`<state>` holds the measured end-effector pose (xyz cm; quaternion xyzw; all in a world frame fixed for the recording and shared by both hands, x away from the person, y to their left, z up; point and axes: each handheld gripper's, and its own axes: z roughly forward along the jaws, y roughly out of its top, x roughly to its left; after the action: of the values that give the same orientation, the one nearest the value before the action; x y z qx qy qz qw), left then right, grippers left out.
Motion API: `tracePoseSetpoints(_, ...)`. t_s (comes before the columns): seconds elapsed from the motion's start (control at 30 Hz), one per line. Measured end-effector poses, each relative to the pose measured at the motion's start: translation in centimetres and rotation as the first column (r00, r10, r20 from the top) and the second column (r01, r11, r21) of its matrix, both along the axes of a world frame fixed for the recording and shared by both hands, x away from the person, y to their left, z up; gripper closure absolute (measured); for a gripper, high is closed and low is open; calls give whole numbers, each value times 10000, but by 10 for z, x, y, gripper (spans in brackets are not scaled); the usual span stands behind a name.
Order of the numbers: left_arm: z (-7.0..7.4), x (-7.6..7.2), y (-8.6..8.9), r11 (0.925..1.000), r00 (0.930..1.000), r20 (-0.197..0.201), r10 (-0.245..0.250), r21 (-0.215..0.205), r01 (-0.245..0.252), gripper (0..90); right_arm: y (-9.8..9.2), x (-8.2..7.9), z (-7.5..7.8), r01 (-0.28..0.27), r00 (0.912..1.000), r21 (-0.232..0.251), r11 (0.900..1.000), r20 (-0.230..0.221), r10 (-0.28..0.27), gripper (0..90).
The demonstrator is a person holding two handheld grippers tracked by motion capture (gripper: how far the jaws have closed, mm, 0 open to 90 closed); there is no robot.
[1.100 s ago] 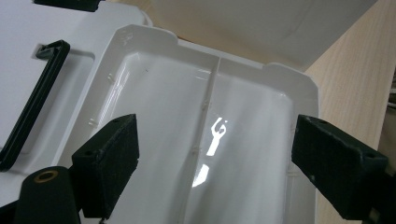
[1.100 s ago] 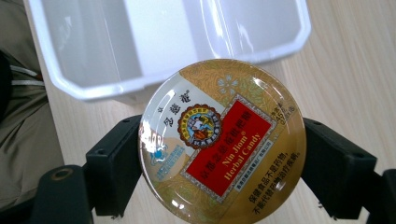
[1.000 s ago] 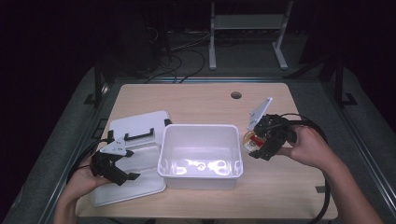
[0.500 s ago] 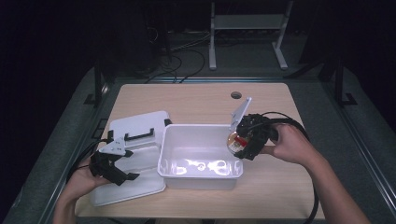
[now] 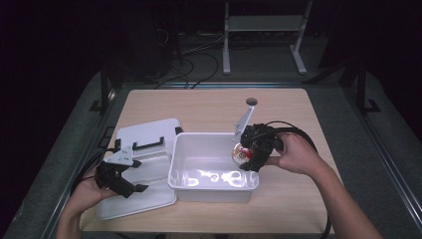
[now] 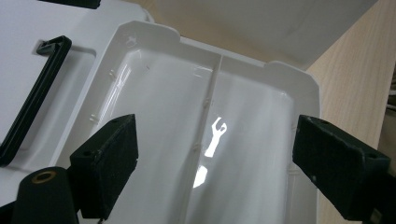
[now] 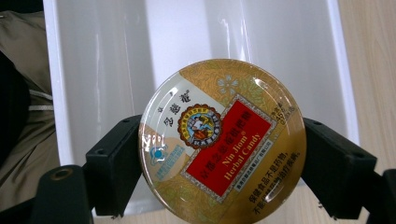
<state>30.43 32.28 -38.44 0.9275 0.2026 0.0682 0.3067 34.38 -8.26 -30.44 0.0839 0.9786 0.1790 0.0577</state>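
A round gold candy tin [image 7: 223, 140] with a red label sits clamped between the two black jaws of my right gripper [image 7: 223, 161]. In the high view that gripper [image 5: 250, 155] holds the tin [image 5: 242, 155] over the right end of the white plastic bin [image 5: 181, 160], just inside its rim. My left gripper [image 5: 124, 183] hovers open over the white lid [image 5: 149, 134] at the left. Its own view looks down between wide-apart jaws at the lid's glossy underside [image 6: 210, 140], with nothing between them.
The lid's black handle [image 5: 148, 143] lies on its far part, seen too as a black handle [image 6: 32, 88] in the left gripper view. A round hole [image 5: 251, 101] is cut in the wooden table [image 5: 199, 107] behind the bin. Black cables trail off both sides.
My right gripper has carried the tin leftward from beside the bin to over its right end. The left gripper has stayed over the lid.
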Motion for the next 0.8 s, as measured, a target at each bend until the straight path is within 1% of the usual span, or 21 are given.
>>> tracePoseSetpoints(0.13, 0, 0, 0, 10000, 10000, -16, 2, -17, -2, 139, 5, 1, -5, -28, 10000, 27, 10000, -44, 28, 197)
tracePoseSetpoints(0.2, -1, 0, 1, 10000, 10000, -4, 7, -11, -7, 134, 7, 1, -7, -69, 10000, -61, 10000, -13, 69, 197)
tracePoseSetpoints(0.33, -1, 0, 1, 10000, 10000, 14, 15, -32, -15, 133, 12, 2, -10, -116, 9999, -53, 9999, -11, 116, 197)
tracePoseSetpoints(0.43, -1, 0, 1, 10000, 10000, 19, -2, -34, 2, 133, 14, 3, -13, -54, 9999, 21, 10000, -114, 54, 197)
tracePoseSetpoints(0.8, -2, 0, 1, 10000, 10000, -8, 6, -2, -6, 131, 18, 6, -32, -6, 9993, -19, 10000, -379, 5, 197)
